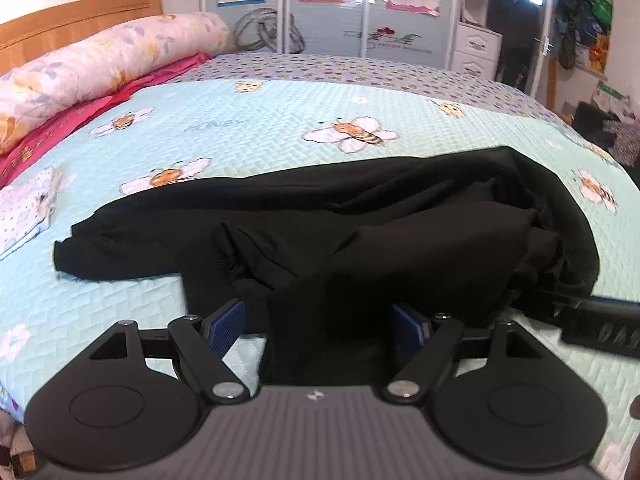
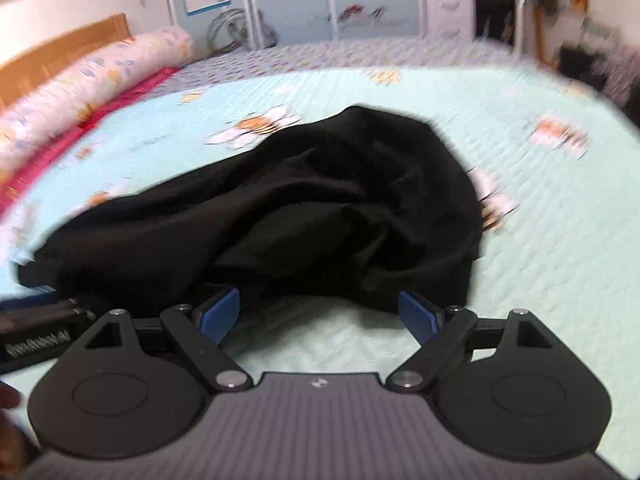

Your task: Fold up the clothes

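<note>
Crumpled black fabric garment (image 1: 360,216) lay in a loose heap on the pale-green quilted bedspread with bee prints (image 1: 240,120), near the bed's front edge. One flat end stretched out to the left; the bulk was bunched up on the right.

Left gripper (image 1: 320,320): jaws spread wide, blue pads apart. A fold of the black cloth ran down between the fingers toward the camera, but neither pad was pressing on it, so no grip.

Right gripper (image 2: 320,312): jaws also wide, nothing between the pads, only bare bedspread. Garment's near edge sat just past the fingertips. This view was motion-blurred.

Each gripper showed at the edge of the other's view, side by side at the garment's near edge.

Pink floral bolster pillow (image 1: 100,60) lay along the wooden headboard (image 1: 80,16) at far left, well apart from the garment.
</note>
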The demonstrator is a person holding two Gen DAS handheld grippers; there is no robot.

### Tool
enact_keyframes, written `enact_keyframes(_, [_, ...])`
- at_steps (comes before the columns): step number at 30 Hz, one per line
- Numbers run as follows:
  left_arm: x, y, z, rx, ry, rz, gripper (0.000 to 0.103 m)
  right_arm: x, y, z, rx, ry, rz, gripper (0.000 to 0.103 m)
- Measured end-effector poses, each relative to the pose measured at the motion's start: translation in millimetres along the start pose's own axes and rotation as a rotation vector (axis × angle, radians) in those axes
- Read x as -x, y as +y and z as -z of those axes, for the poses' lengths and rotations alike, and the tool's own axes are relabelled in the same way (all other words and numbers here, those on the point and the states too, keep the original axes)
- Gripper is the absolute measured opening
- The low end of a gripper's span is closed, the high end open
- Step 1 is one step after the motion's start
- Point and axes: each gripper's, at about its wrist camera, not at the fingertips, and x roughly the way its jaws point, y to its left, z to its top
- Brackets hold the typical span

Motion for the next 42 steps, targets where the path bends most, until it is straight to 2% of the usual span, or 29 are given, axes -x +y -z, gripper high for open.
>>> enact_keyframes(1, [0.2,2.9,0.5,0.010,0.000,-0.002,0.081,-3.2,-3.7,-4.8,-0.036,0.023,-0.050,0.087])
enact_keyframes(2, [0.2,5.9,1.1,0.020,0.001,-0.002,0.081,-8.9,-2.1,-9.9,-0.047,0.044,-0.065,0.087])
enact_keyframes(11, [1.0,30.4,3.9,0.088,0.014,0.000,0.081,-73.9,17.4,-42.4,-0.150,0.212,-0.150,0.086])
enact_keyframes(12, [1.8,33.0,4.0,0.093,0.012,0.001,0.081,-79.1,15.2,-43.2,-0.178,0.216,-0.187,0.073])
enact_keyframes(13, [2.5,35.9,4.2,0.101,0.010,0.004,0.081,-83.5,12.8,-43.7,-0.207,0.216,-0.227,0.053])
enact_keyframes(14, [3.2,38.8,4.3,0.111,0.009,0.008,0.081,-83.6,12.8,-44.5,-0.206,0.202,-0.268,0.045])
enact_keyframes(15, [3.9,41.7,4.3,0.121,0.007,0.012,0.081,-81.6,14.4,-46.4,-0.189,0.174,-0.294,0.024])
enact_keyframes(18, [5.1,50.2,4.4,0.161,0.007,0.032,0.081,-64.5,21.8,-57.8,-0.117,0.038,-0.316,0.012])
enact_keyframes(20, [5.7,53.8,2.9,0.180,0.008,0.038,0.081,-37.1,28.1,-73.5,-0.049,-0.121,-0.301,0.010])
enact_keyframes(24, [7.6,56.8,1.1,0.165,0.003,0.034,0.081,46.5,11.2,-117.6,-0.047,-0.457,-0.286,0.010])
enact_keyframes(27, [7.8,55.9,-0.8,0.139,-0.010,0.034,0.081,119.2,-24.2,-136.7,-0.027,-0.698,-0.194,0.010])
enact_keyframes(28, [6.3,54.9,-1.5,0.135,-0.009,0.039,0.081,133.6,-38.5,-139.7,-0.026,-0.712,-0.157,0.010])
enact_keyframes(30, [2.5,51.8,-2.7,0.127,-0.002,0.053,0.081,155.0,-68.6,-139.6,-0.036,-0.708,-0.063,0.010])
enact_keyframes(32, [-2.2,46.7,-3.5,0.113,0.006,0.071,0.081,161.6,-101.5,-128.2,-0.037,-0.622,0.005,0.015])
enact_keyframes(34, [-6.7,38.5,-3.9,0.090,0.022,0.093,0.081,146.3,-130.8,-115.6,-0.037,-0.431,0.077,0.018])
enact_keyframes(35, [-9.0,34.1,-4.1,0.079,0.030,0.105,0.081,132.2,-149.3,-107.3,-0.068,-0.304,0.118,0.019])
enact_keyframes(37, [-13.5,25.4,-4.5,0.055,0.047,0.128,0.081,106.5,-190.8,-83.6,-0.211,-0.086,0.185,0.022])
enact_keyframes(41, [-24.5,11.4,-3.4,0.016,0.088,0.153,0.081,101.2,-229.1,-36.8,-0.333,-0.027,0.206,0.022])
enact_keyframes(42, [-28.7,9.1,-2.8,0.011,0.105,0.168,0.081,106.1,-232.7,-29.3,-0.357,-0.043,0.198,0.026])
